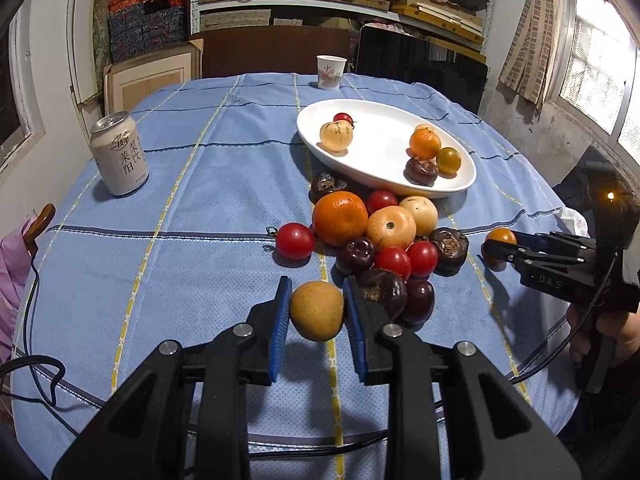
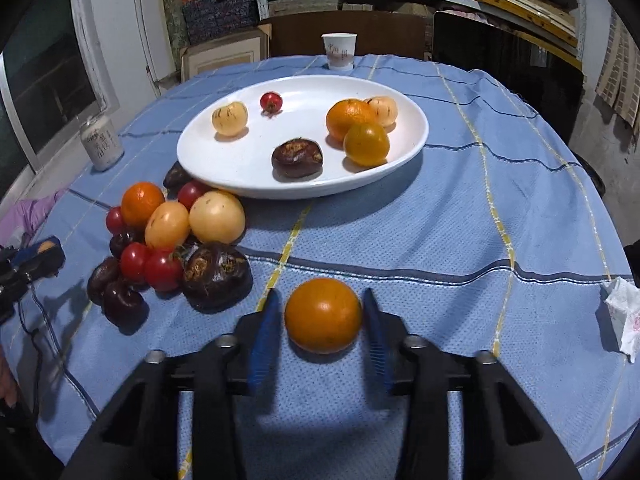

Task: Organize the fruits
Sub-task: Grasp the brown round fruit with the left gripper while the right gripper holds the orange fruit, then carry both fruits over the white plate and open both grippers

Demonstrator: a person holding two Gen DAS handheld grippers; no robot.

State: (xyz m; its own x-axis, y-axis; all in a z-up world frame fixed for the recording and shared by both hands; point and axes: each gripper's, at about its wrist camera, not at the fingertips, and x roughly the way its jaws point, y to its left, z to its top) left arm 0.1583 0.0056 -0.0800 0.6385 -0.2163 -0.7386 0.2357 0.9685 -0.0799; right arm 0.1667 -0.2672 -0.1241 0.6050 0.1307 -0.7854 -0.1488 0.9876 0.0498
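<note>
Left wrist view, scanning left to right: drink can (image 1: pixel 119 155) at 10 o'clock on the blue tablecloth (image 1: pixel 192 208), well apart from the fruit. Left gripper (image 1: pixel 316 312) low centre, jaws clamped on a tan round fruit (image 1: pixel 317 311); both blue pads press its sides and it looks lifted, with its shadow on the cloth below. The loose fruit pile (image 1: pixel 376 240) sits just past it at 1 o'clock. The white plate (image 1: pixel 384 108) lies further along the same line at 12 to 1 o'clock, touching the pile's far edge and already holding several fruits. A paper cup (image 1: pixel 331 72) stands behind the plate.

Right gripper (image 2: pixel 323 316) brackets a yellow-orange tomato (image 2: pixel 323 315) that sits on the cloth. A thin gap shows at each pad, so I read this gripper as not yet gripping, jaws narrow around the fruit. A crumpled tissue (image 2: pixel 622 316) lies at 3 o'clock.

Key relation: from the right gripper the plate lies straight ahead at 12 o'clock with bare cloth between; from the left gripper the pile stands in the way. The plate's long axis runs side to side across the right view. The right hand looks nearer the plate. Likely next: the left carries its fruit over the pile, and the right closes.
</note>
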